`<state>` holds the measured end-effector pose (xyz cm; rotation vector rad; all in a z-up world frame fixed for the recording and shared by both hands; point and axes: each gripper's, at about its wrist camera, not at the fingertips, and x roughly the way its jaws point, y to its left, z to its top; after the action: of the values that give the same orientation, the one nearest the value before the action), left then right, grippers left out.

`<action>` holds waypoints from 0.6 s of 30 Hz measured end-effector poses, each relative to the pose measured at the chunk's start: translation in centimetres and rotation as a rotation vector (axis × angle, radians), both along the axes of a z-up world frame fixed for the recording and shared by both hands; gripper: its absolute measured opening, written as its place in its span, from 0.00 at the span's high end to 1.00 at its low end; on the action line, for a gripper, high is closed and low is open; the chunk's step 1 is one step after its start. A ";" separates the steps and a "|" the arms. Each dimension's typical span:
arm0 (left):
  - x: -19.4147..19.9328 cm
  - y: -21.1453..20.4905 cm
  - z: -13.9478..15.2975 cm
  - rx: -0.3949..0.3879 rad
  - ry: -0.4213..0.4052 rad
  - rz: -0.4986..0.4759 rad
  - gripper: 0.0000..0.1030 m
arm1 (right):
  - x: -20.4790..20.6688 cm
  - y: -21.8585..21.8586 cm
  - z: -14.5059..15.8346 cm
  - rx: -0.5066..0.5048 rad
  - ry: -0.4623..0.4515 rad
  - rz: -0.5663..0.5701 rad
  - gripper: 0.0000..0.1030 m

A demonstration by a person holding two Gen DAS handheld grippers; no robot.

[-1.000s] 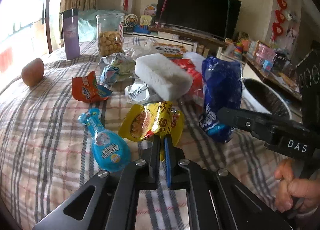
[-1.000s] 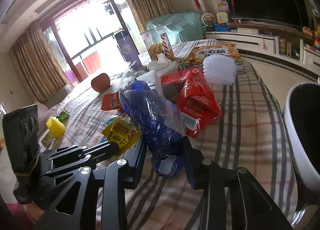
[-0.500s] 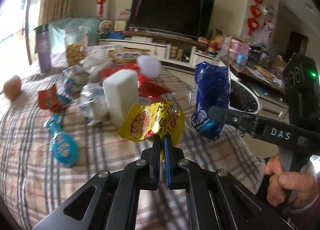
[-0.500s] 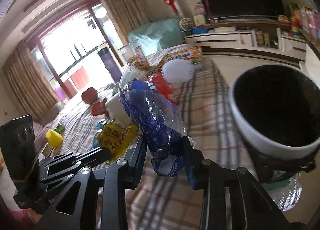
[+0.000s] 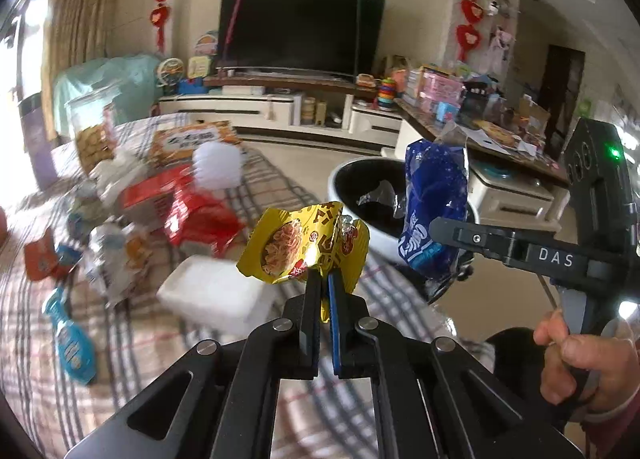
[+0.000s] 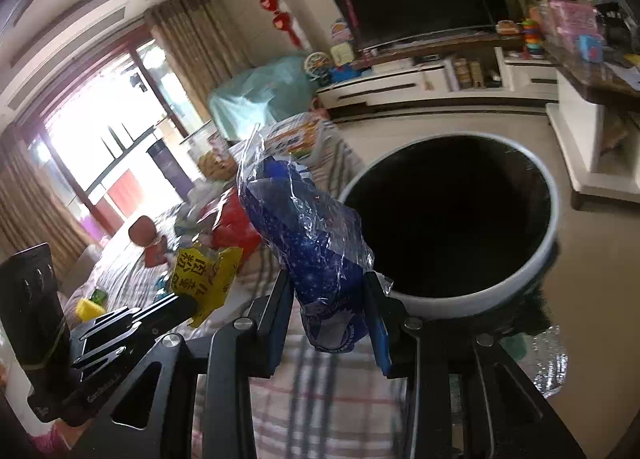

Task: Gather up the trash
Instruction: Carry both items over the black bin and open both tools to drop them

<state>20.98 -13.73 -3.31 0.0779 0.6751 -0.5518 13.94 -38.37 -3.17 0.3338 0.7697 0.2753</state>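
My left gripper (image 5: 325,279) is shut on a crumpled yellow snack wrapper (image 5: 300,247), held above the plaid-covered table (image 5: 168,371). The same yellow wrapper (image 6: 208,279) shows at lower left in the right wrist view. My right gripper (image 6: 326,291) is shut on a crinkled blue plastic bag (image 6: 312,243), which also hangs at right in the left wrist view as the blue bag (image 5: 434,211). Just beyond both stands a round white bin with a dark inside (image 6: 528,263), its rim (image 5: 340,179) visible behind the wrapper.
More litter lies on the table: a red packet (image 5: 200,219), a white foam block (image 5: 212,295), a blue toy-shaped bottle (image 5: 72,343), an orange box (image 5: 188,143). A TV cabinet (image 5: 260,107) and a cluttered side counter (image 5: 480,127) stand beyond. A hand (image 5: 576,363) grips the right tool.
Both grippers have swung right across the table, carrying the wrapper and the bag. The bin has come from the right edge into the middle of both views.
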 end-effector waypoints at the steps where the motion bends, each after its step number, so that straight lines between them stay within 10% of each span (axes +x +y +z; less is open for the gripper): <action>1: 0.3 -0.5 0.0 0.002 -0.004 -0.010 0.98 | 0.1 -0.4 0.1 0.000 -0.001 -0.010 0.66; 18: 5.8 -7.5 0.4 0.049 -0.014 -0.093 0.98 | 2.9 -5.4 0.3 -0.026 0.044 -0.120 0.66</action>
<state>26.77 -21.19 -2.90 0.1595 0.6738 -0.6237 16.89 -43.77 -2.87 0.3608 0.7923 0.1451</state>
